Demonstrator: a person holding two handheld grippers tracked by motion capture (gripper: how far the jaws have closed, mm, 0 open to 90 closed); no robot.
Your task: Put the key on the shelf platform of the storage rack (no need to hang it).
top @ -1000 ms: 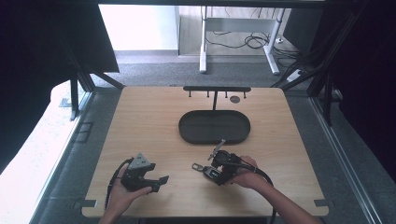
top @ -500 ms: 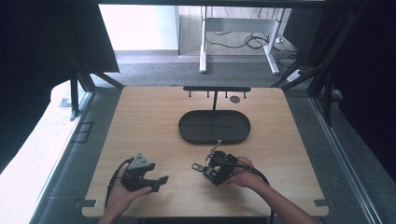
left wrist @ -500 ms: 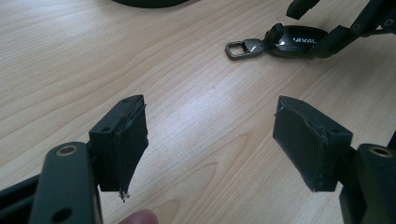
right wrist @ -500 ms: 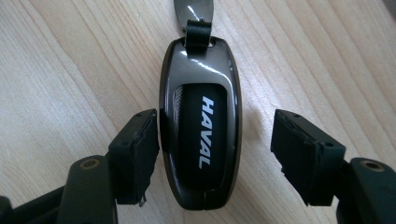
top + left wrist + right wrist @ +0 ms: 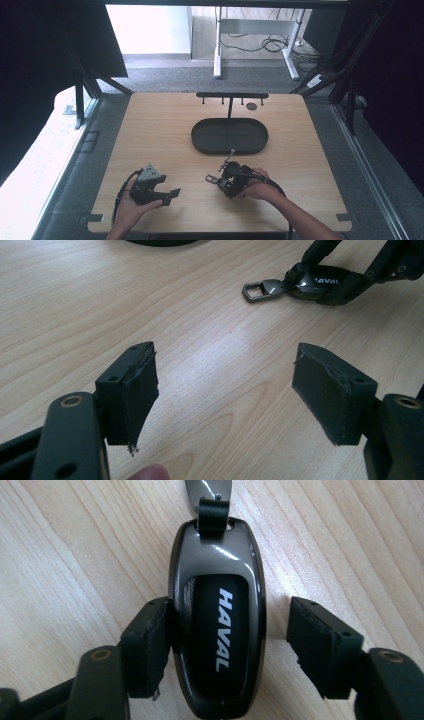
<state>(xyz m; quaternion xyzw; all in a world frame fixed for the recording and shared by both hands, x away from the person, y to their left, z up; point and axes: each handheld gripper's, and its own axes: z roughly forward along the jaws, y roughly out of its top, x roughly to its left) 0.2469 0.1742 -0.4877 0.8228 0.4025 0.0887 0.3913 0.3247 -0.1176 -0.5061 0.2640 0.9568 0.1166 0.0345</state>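
While lying flat, key fob point(image 5: 217, 630) (lengthwise between jaws) points its ring away.

A black oval tray point(image 5: 200, 145) sits before a hook rack point(image 5: 232, 95).

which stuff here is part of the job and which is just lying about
In the job:
- key fob, marked HAVAL, flat on the table between the right gripper jaws, which have just been closing; one pad touches it, the other stands apart
- its metal clip

Lying about:
- black oval tray
- black rack with pegs
- left gripper, jaws open over bare wood
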